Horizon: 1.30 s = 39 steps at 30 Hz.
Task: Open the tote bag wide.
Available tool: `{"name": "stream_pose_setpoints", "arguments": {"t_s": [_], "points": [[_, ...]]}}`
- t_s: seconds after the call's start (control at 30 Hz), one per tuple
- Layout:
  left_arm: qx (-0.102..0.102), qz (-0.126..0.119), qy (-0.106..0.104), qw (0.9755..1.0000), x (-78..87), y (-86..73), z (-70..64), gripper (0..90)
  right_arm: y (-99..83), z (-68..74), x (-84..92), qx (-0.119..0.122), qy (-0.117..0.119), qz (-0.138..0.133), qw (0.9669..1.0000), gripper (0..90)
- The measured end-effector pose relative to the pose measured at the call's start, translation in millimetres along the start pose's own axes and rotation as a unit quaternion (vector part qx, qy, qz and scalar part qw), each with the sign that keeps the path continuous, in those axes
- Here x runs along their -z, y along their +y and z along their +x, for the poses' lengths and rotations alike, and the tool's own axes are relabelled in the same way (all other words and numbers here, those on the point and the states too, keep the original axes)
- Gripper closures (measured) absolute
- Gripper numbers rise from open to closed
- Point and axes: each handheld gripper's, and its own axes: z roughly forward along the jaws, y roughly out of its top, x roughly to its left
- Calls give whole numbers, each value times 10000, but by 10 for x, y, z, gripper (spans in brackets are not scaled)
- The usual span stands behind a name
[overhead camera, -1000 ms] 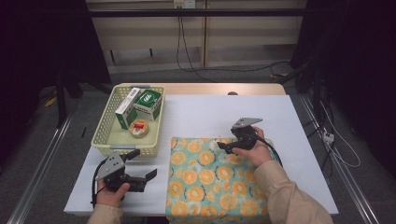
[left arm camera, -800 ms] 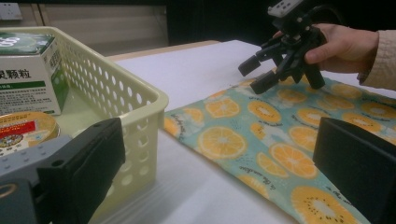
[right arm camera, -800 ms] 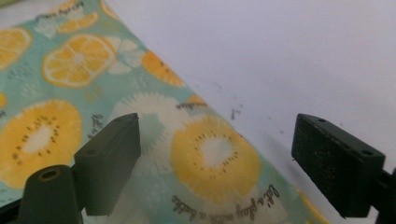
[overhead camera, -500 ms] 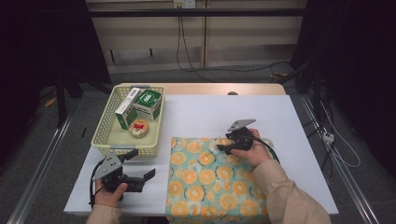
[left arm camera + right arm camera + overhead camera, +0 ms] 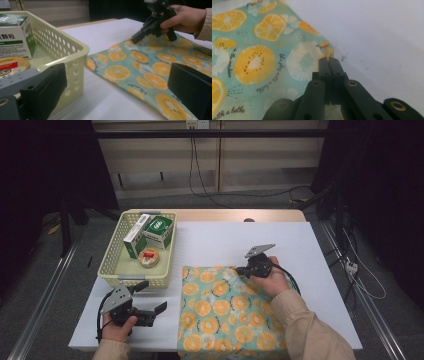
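— On the white table (image 5: 215, 240), what was biggest?

— A cloth (image 5: 225, 315) printed with orange slices, spread flat at the near edge, just right of the cream basket (image 5: 111, 265) that held two boxes and a round tin

— And what had just changed?

— The right gripper (image 5: 241, 270) had been closing its jaws over the last second, while the hand barely moved. They were now clenched on the cloth's far edge. I judged the grasp made, so lifting or folding that edge could come next

— The left gripper (image 5: 150, 310)?

— Resting near the table's front left, jaws released, nothing between them

— Did the views disagree?

— No, they added. The right gripper view caught a sliver of fabric edge (image 5: 328, 56) pinched between the shut tips, too small to read from above. The left gripper view showed the pinched edge raised slightly off the table
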Motion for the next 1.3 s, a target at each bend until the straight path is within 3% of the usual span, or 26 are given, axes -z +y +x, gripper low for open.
{"name": "stream_pose_setpoints", "arguments": {"t_s": [0.17,0.37,0.6,0.7,0.8,0.9,0.93,1.0,1.07,1.13,1.27,1.3], "points": [[-4,2,-14,10000,6,-2,10,22,148,-157,51,-171,-292,-159,9993,900],[-1,-36,-19,10000,25,4,19,22,233,-472,103,-391,-761,-239,9960,900],[46,6,-56,10000,18,-3,25,22,248,-896,254,-649,-1417,-383,9870,900],[85,11,-44,10000,15,-9,30,23,200,-1073,305,-1016,-1588,-607,9802,900],[100,5,-50,9999,12,-8,31,23,176,-1176,321,-1013,-1779,-522,9774,900],[88,20,-71,9999,2,-9,23,23,154,-1228,331,-1103,-1820,-569,9754,900],[72,35,-81,9999,0,-9,22,23,148,-1229,326,-1096,-1797,-570,9759,881],[65,26,-82,9999,-1,-9,20,23,151,-1201,310,-1056,-1715,-513,9782,721],[47,31,-77,10000,4,-12,21,23,167,-1126,297,-852,-1619,-450,9821,620],[68,23,-74,9999,12,-18,28,23,183,-1036,318,-812,-1471,-591,9840,481],[113,-13,-62,9999,20,-19,22,24,208,-815,382,-569,-1241,-620,9887,318],[76,-11,-63,10000,22,-15,23,24,205,-748,401,-522,-1128,-661,9900,317]]}}
